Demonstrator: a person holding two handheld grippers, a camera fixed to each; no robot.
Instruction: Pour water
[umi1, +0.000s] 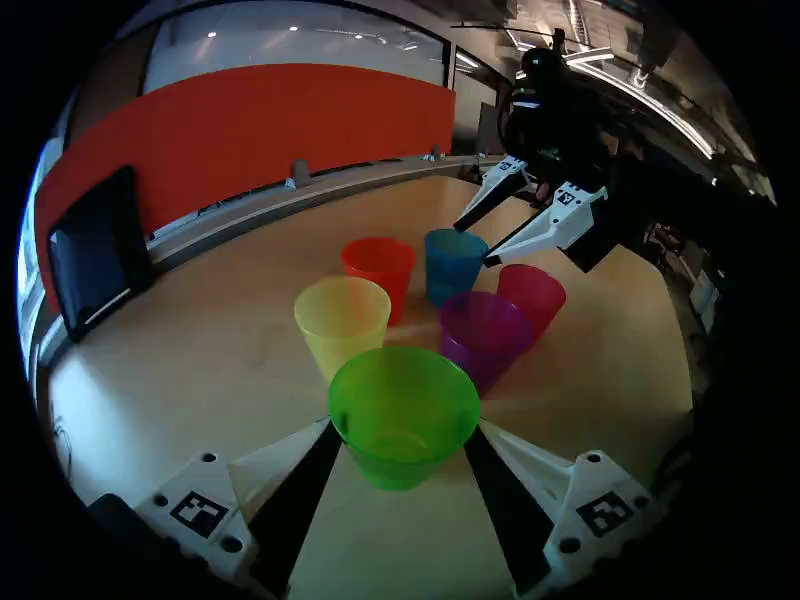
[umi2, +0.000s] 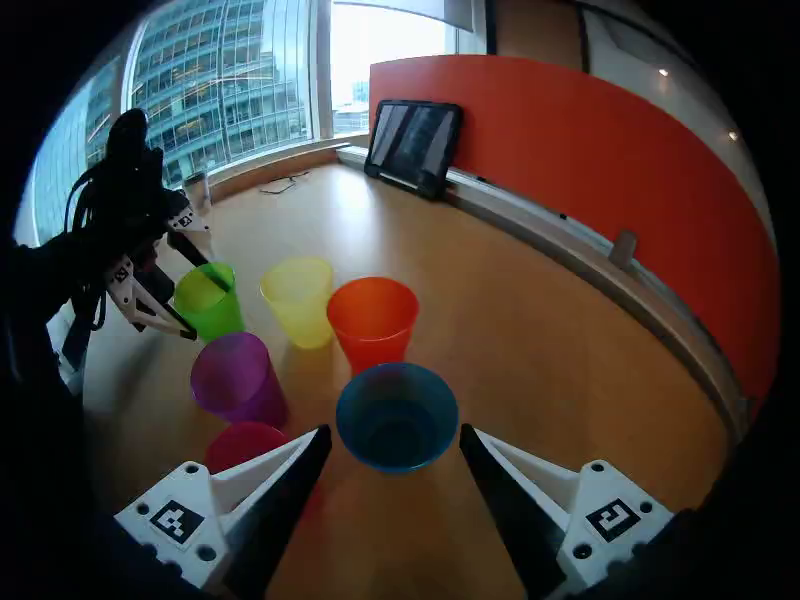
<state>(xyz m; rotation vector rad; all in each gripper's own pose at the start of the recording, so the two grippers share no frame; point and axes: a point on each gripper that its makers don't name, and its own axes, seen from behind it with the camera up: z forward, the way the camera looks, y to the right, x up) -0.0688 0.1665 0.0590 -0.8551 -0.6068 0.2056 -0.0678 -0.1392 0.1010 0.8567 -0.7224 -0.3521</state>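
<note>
Left gripper view: the left gripper (umi1: 402, 428) has its fingers spread wide on either side of the green cup (umi1: 404, 415), which stands upright on the wooden table (umi1: 200, 370). The fingertips sit right at the cup's wall, and it cannot be told whether they press on it.

With the orange cup (umi1: 379, 265) as the mark, the yellow cup (umi1: 342, 320) stands just beside it, and the green cup is beyond the yellow one. The blue cup (umi1: 455, 262) stands just beside the orange cup on its other side. The purple cup (umi1: 483, 335) and the pink cup (umi1: 531, 295) stand close together near the orange cup, on the blue cup's side.

In the right gripper view, the right gripper (umi2: 393, 432) is spread wide around the blue cup, with a narrow gap at each fingertip. A black tablet (umi2: 415, 145) leans at the wall, well beyond the orange cup.
</note>
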